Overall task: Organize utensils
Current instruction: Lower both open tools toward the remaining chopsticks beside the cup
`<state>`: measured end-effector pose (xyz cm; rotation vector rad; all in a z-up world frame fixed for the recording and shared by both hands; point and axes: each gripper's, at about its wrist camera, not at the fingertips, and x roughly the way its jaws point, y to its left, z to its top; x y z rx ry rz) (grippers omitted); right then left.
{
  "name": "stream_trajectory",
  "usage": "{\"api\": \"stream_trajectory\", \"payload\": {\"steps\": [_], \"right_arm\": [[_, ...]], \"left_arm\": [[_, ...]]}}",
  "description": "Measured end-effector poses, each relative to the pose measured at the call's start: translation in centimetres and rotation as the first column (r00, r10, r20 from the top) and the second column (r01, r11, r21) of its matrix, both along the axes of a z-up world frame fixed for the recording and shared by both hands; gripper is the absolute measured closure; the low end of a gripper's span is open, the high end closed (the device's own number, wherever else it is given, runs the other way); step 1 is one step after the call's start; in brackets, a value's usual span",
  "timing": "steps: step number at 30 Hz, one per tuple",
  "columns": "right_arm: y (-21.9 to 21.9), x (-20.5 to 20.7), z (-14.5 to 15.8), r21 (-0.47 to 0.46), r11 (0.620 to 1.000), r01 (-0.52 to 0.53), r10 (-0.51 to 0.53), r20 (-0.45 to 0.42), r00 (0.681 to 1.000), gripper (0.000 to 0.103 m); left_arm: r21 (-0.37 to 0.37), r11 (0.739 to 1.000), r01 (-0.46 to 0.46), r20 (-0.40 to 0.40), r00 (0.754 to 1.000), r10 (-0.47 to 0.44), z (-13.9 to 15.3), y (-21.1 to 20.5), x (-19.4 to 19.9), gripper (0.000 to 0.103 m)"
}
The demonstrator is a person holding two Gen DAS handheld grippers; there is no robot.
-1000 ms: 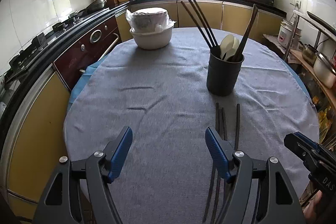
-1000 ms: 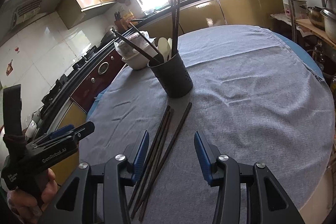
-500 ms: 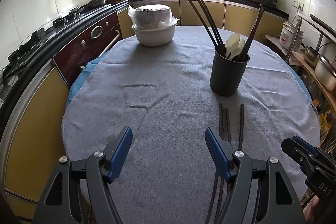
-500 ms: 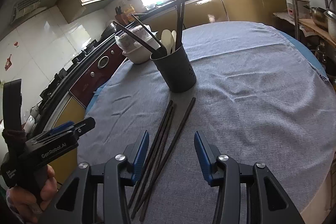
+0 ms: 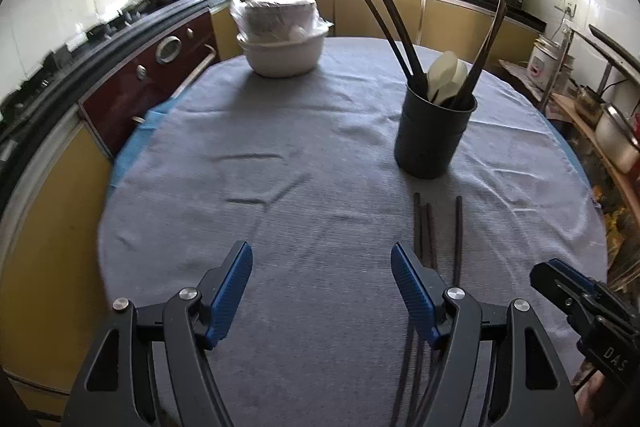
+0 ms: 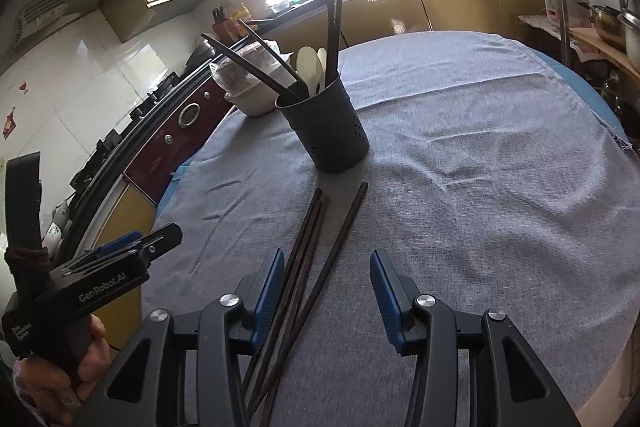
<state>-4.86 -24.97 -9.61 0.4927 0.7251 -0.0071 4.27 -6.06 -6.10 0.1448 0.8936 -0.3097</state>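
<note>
- A round table [image 5: 320,163] is covered by a grey cloth.
- A white bowl [image 5: 280,57] is set at the far side.
- A dark utensil holder [image 6: 326,129] is filled with chopsticks and white spoons.
- Both the left gripper [image 5: 322,291] and right gripper [image 6: 325,289] are held wide open, with nothing gripped.
- Four dark chopsticks [image 6: 316,247] are laid flat just before the holder.

Left hand-held gripper [image 5: 322,285] and right hand-held gripper [image 6: 325,285] seemingly both gape empty.

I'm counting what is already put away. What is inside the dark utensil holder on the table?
The dark cylindrical utensil holder holds long dark chopsticks, cream-coloured spoons and a brown wooden utensil. Its wall hides their lower ends and anything shorter.
</note>
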Motion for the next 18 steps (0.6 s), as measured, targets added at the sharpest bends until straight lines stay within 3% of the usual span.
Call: {"api": "stream_trajectory", "payload": {"steps": [5, 18], "right_arm": [[-0.5, 0.6, -0.6, 0.003, 1.0, 0.01, -0.01, -0.009, 1.0, 0.059], [-1.5, 2.3, -2.3, 0.037, 0.999, 0.03, -0.028, -0.057, 0.998, 0.059]], "left_arm": [[-0.07, 0.995, 0.07, -0.069, 0.995, -0.075, -1.3, -1.1, 1.6, 0.03], [-0.031, 0.984, 0.174, -0.187, 0.966, -0.177, -6.2, -5.0, 3.0, 0.03]]}}
